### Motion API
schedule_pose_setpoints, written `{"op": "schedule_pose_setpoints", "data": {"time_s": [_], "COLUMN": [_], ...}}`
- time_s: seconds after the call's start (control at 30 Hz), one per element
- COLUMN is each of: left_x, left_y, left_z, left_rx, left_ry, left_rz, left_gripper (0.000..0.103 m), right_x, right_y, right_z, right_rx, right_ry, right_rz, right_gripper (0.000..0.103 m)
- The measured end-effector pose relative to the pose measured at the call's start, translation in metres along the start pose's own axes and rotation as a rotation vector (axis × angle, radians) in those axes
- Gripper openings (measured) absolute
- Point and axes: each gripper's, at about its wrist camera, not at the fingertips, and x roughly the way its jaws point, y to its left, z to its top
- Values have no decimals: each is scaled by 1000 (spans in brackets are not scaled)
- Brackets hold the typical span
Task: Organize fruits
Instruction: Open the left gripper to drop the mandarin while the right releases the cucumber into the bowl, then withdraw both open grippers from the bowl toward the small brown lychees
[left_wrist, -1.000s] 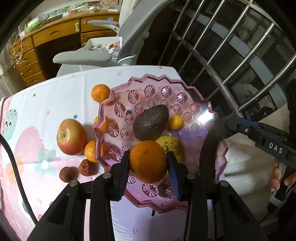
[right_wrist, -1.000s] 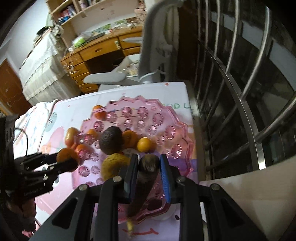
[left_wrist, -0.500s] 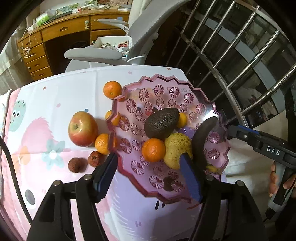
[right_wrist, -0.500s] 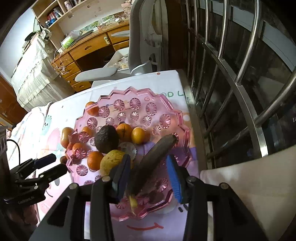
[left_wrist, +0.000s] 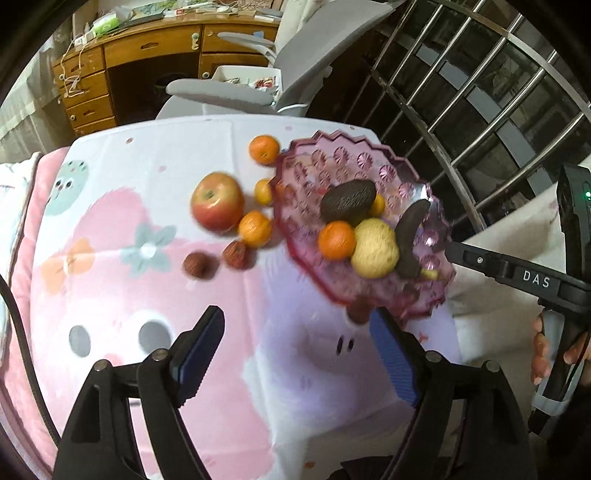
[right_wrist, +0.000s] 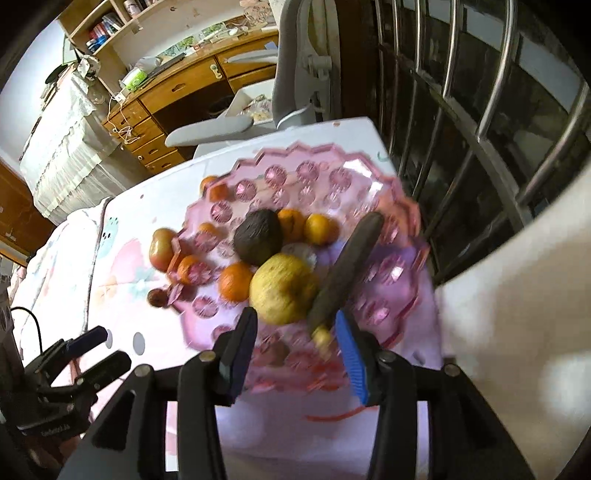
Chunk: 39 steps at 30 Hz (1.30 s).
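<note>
- Five fruits sit in your plate (left_wrist: 417, 295)
- Apple (left_wrist: 217, 201) and small fruits wait outside
- Both grippers (left_wrist: 295, 354) (right_wrist: 293, 341) are opening, clamping nothing

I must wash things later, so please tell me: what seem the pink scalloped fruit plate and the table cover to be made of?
Pink scalloped fruit plate: probably moulded translucent plastic or glass; glossy, fruit shows through its rim. Table cover: soft printed fabric, matte, creased.
</note>
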Motion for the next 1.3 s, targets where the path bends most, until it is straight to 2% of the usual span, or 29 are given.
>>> {"op": "schedule_pose_setpoints", "data": {"time_s": [0.3,0.63,0.9,1.07,1.3], "left_x": [-32,-50,-43,-32,-15], "left_y": [49,104,139,145,138], "left_z": [-32,-39,-25,-10,13], "left_rx": [24,104,152,191,238], "left_ry": [28,72,127,161,177], "left_rz": [5,9,13,13,18], "left_gripper": [85,92,92,92,92], "right_x": [1,5,21,34,47], "right_y": [43,93,128,142,154], "right_z": [-39,-76,-105,-112,-106], "right_rx": [98,228,283,277,214], "right_ry": [45,53,76,89,-14], "right_rz": [22,54,49,57,62], "right_gripper": [50,57,58,58,58]}}
